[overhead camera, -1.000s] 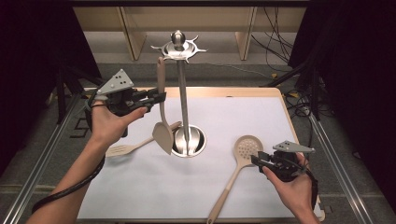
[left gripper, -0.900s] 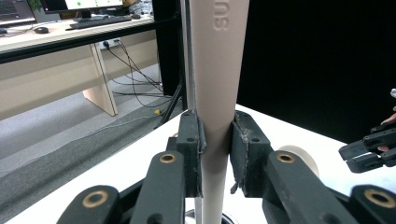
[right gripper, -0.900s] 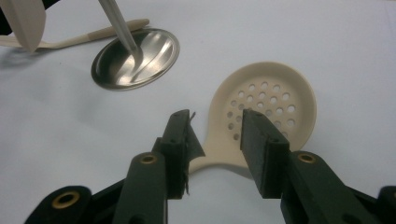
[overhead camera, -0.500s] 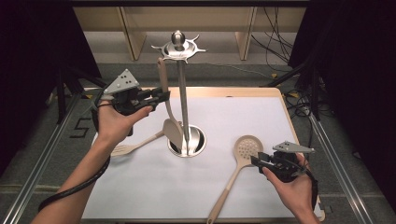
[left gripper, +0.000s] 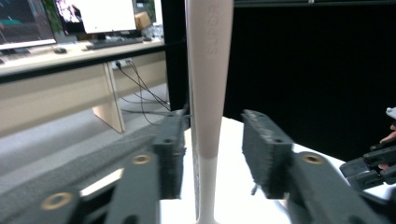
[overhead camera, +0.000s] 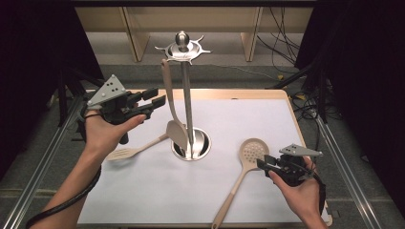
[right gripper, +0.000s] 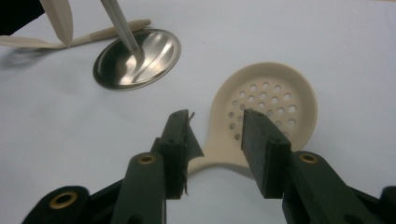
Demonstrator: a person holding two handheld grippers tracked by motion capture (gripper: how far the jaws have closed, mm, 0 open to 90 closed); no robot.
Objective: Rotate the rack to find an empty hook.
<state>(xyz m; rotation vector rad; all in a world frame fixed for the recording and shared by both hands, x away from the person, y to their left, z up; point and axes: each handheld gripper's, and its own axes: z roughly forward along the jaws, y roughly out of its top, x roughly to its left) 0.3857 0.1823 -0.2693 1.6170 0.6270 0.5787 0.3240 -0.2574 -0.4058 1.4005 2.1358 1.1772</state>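
Utensil stand (overhead camera: 183,52): chrome pole on a round base, near the middle of the white tabletop (overhead camera: 143,191), hooked crown at the top.

Spatula (overhead camera: 171,102): cream, hanging from the crown's left hook, blade low beside the base. Its handle (left gripper: 208,84) runs between the jaws of the left gripper (overhead camera: 154,101), which is held raised over the tabletop's left edge. Those jaws have just been opening; they stand apart, with a gap showing on either side of the handle and neither pad pressing it.

Slotted turner (overhead camera: 129,151): cream, flat on the tabletop left of the base.

Skimmer (overhead camera: 241,174): cream, perforated bowl right of the base, handle running toward the near edge.

Right gripper (overhead camera: 263,163): near the right near corner, jaws apart, hovering just beside the skimmer's bowl (right gripper: 264,116), clamped on nothing.
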